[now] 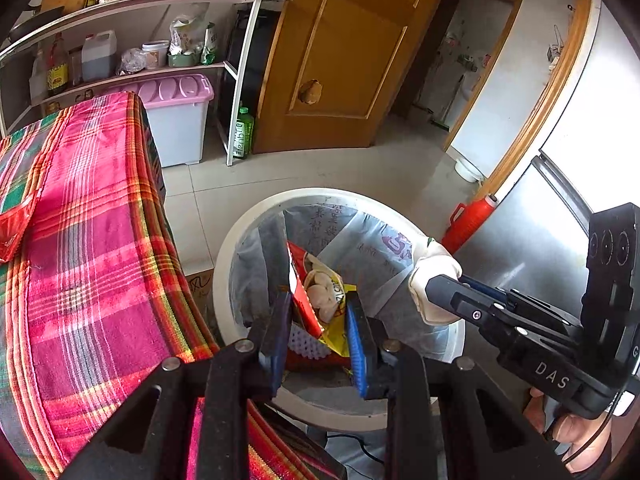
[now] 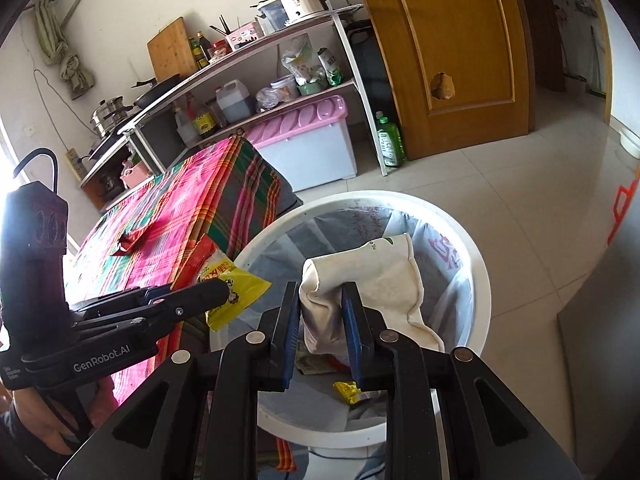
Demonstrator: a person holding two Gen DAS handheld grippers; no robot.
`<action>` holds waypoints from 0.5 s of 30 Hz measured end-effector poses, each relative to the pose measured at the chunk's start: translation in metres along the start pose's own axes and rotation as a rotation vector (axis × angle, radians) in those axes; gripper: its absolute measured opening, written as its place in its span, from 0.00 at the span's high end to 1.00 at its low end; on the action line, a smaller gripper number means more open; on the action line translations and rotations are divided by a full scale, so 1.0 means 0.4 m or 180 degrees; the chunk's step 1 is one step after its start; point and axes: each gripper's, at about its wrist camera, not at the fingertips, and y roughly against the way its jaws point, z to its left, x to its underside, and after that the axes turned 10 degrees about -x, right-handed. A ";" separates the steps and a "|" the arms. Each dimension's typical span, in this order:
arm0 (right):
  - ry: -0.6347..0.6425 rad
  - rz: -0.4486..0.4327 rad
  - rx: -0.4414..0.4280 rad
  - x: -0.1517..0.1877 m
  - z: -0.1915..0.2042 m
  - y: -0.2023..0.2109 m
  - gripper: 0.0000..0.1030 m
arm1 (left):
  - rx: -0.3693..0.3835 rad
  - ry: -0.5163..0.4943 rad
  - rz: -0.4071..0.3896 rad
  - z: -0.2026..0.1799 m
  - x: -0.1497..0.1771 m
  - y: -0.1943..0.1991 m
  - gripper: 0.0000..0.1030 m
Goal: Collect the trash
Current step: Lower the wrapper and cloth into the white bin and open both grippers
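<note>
Plaid table (image 1: 92, 216) beside bin (image 1: 256, 220); left hand-held gripper (image 1: 318, 320) clamps wrapper (image 1: 320, 292), right hand-held gripper (image 2: 320, 316) pouch (image 2: 380, 280).

You have a crumpled red-and-yellow snack wrapper (image 1: 320, 300) hanging over the near rim of the white bin (image 1: 256, 216), a limp cream pouch (image 2: 372, 280) over its middle, and a yellow scrap (image 2: 347, 391) lying inside on the grey liner by the near wall.
</note>
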 end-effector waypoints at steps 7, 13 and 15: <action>-0.0013 -0.0005 0.0050 0.000 -0.006 -0.002 0.78 | -0.0014 0.0070 0.0029 0.010 -0.003 -0.005 0.62; 0.0029 -0.0027 0.0048 0.000 0.002 0.013 0.78 | -0.0004 0.0084 -0.0029 0.015 -0.005 0.011 0.62; 0.0038 -0.0045 0.0042 0.000 0.011 0.020 0.78 | -0.0004 0.0098 -0.0060 0.019 -0.003 0.023 0.62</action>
